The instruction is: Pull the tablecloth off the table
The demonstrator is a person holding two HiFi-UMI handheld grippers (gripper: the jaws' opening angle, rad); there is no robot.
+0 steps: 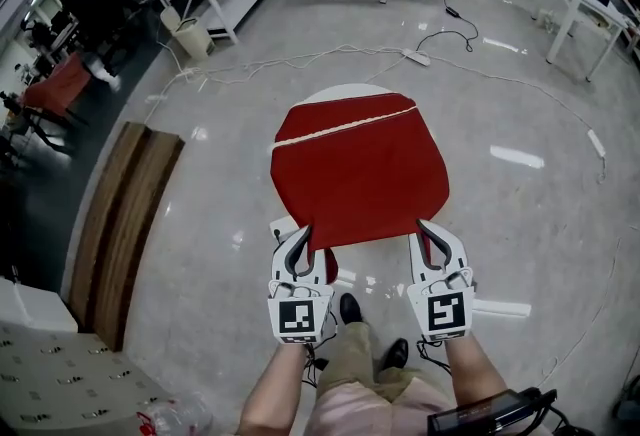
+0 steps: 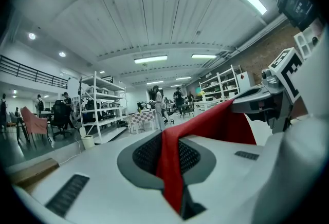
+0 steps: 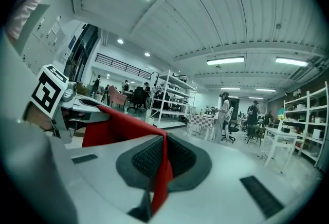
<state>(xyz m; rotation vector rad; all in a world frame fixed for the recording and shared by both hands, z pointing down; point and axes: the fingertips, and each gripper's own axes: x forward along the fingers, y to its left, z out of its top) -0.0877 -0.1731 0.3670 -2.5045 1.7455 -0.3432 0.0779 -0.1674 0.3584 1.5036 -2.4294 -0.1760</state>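
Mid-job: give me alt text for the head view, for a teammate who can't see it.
The left gripper and right gripper are each shut on a near corner of the red tablecloth. The cloth stretches away over a white table, whose far rim shows beyond it. The person's shoes stand on the glossy floor below.

No word, number or brand name can be read in any view. Only coded black-and-white square patterns are shown. A left marker (image 1: 299,317) is carried on the cube of the left claw (image 1: 303,236), and a right marker (image 1: 446,312) on the cube of the right claw (image 1: 425,229). No letters or digits are borne by them. Small tags on the grey cabinet (image 1: 60,374) are too small to be read.
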